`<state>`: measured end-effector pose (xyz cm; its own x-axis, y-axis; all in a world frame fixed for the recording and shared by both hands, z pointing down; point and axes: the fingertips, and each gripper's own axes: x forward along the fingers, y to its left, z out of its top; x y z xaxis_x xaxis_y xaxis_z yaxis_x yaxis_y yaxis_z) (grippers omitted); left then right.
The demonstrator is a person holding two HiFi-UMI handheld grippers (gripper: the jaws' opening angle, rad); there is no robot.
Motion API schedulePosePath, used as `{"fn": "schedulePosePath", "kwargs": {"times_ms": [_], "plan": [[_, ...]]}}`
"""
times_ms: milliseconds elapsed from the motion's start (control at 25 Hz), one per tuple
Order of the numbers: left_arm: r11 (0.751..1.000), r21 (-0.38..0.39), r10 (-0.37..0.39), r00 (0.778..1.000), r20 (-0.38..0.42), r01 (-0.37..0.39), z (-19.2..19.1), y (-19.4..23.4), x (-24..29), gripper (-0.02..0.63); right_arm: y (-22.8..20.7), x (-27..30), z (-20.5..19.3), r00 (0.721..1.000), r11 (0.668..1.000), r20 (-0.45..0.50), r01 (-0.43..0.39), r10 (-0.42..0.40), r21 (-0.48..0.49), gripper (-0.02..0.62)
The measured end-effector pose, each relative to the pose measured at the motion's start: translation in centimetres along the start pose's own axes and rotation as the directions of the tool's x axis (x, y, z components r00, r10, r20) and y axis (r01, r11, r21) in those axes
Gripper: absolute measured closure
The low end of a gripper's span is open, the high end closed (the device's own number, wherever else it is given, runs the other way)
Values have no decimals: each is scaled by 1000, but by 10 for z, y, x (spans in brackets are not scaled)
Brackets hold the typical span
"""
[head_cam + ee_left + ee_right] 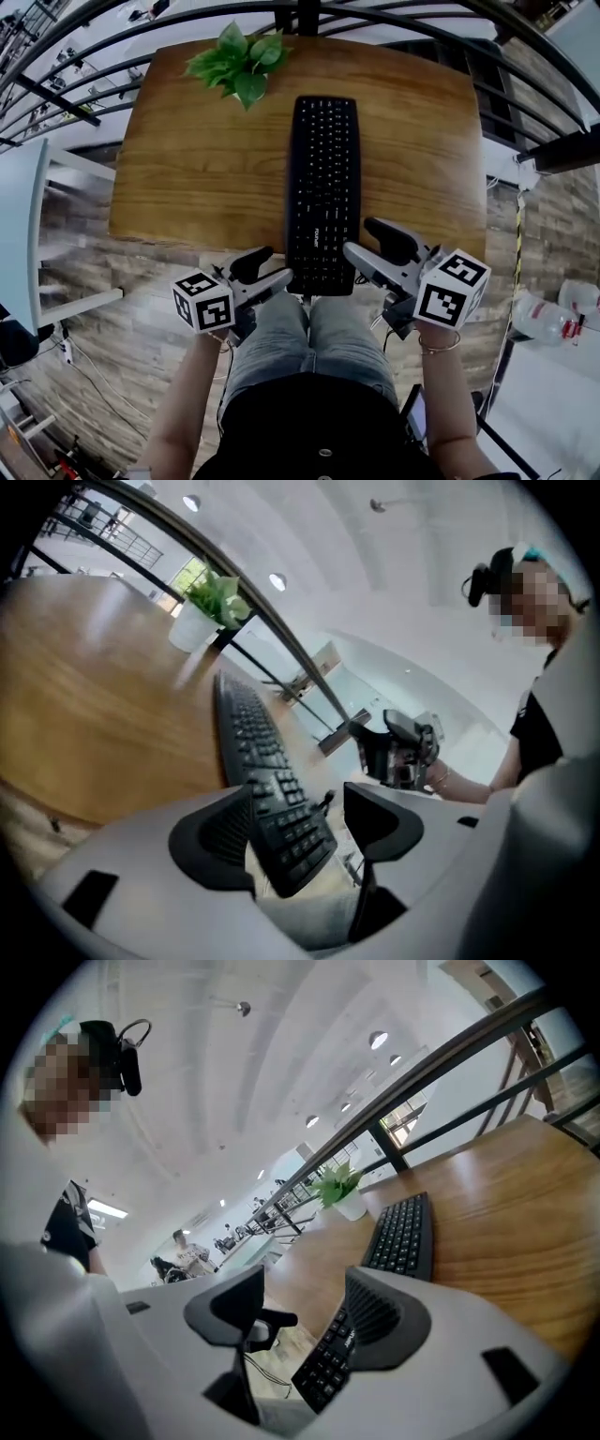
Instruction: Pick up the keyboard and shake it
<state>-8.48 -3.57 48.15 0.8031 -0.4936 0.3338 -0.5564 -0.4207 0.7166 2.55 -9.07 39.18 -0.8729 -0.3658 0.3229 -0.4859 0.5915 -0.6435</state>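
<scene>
A black keyboard lies lengthwise on the wooden table, its near end hanging over the table's front edge above my knees. My left gripper is open just left of that near end, and no pad touches it. In the left gripper view the keyboard shows through the gap of the wide jaws of the left gripper. My right gripper is open at the near end's right side. The right gripper view has the keyboard past the spread jaws of the right gripper, which hold nothing.
A potted green plant stands at the table's far edge, left of the keyboard. Black railings curve behind the table. A white shelf stands at the left and a plastic bottle lies on the floor at the right.
</scene>
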Motion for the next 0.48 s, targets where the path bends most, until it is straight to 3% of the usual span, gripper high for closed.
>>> {"fn": "schedulePosePath", "kwargs": {"times_ms": [80,160,240,480], "plan": [[996,35,-79,994,71,77,26,-22,-3,298,9,-2,5,1000,1000,8,-15,15,-17,311],[992,93,-96,988,119,85,50,-40,-5,333,16,-7,13,1000,999,22,3,-2,-52,336],[983,175,-85,986,144,60,71,-56,-5,509,20,-14,21,999,994,42,38,-34,-99,489],[934,347,-161,967,196,85,120,-110,-8,557,43,-22,36,997,978,69,32,-19,-204,554]]}}
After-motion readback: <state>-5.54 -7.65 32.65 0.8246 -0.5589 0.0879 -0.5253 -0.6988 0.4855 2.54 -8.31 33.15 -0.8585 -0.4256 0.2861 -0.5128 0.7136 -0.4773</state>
